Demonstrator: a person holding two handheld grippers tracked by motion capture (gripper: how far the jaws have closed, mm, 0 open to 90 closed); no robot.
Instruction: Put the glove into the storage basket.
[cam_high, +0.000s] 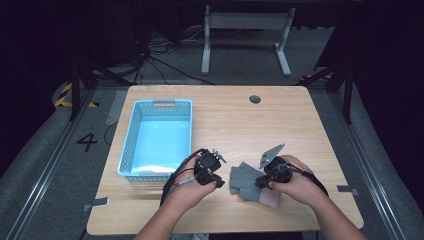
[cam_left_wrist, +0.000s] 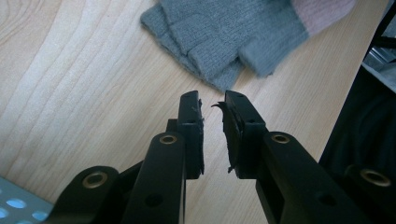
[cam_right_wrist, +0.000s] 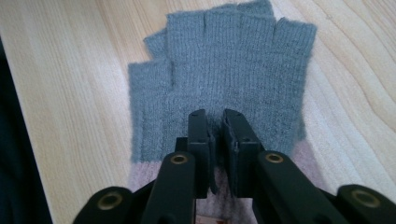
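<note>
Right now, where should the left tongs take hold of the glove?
Grip the finger end of the glove, coming in low from the basket side. That edge lies flat and free just ahead of the left tongs, while the right tongs look pinched near the pink cuff.

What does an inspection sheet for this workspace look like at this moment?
Surface: wooden table, with a round hole near the far edge.
Job's things: grey fingerless glove with pink cuff, flat near the front edge.
Clutter: blue basket at left, nothing seen inside.
Grippers: left claw slightly open, holding nothing, short of the glove; right claw pinching the glove's knit.
Cables: one trails from the left claw; others on the floor behind.
Surroundings: dark room, white frame legs beyond the table.
</note>
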